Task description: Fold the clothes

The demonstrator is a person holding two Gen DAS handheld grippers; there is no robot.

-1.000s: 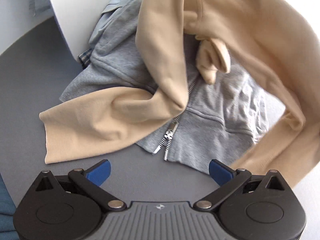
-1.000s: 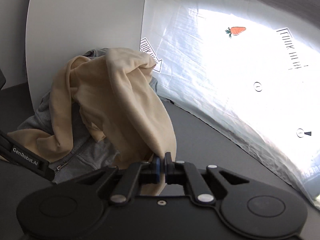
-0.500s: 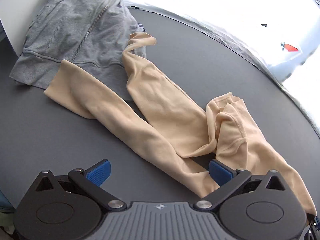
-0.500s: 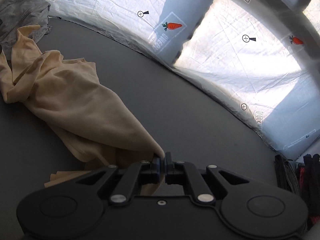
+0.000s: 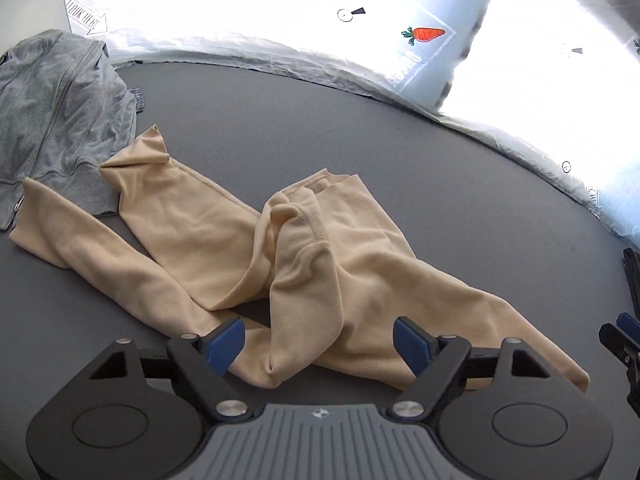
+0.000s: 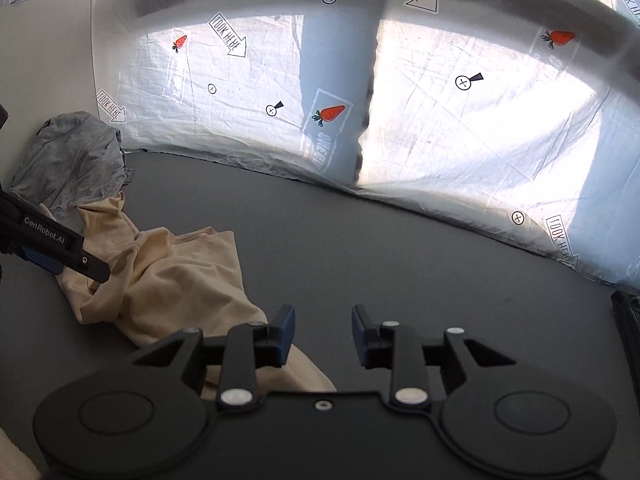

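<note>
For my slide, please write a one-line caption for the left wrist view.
Left claw closing over a crumpled beige top on the grey table, grey hoodie behind.

A dark grey table surface (image 6: 400,248) fills the near part. Behind it hangs a white translucent sheet (image 6: 480,140) with printed carrots and arrows; bright daylight comes through it. At far left stands a plain white panel (image 6: 48,52).

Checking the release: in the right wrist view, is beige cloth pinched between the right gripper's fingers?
No: the fingers stand apart over bare grey table, the beige garment beside them.
</note>
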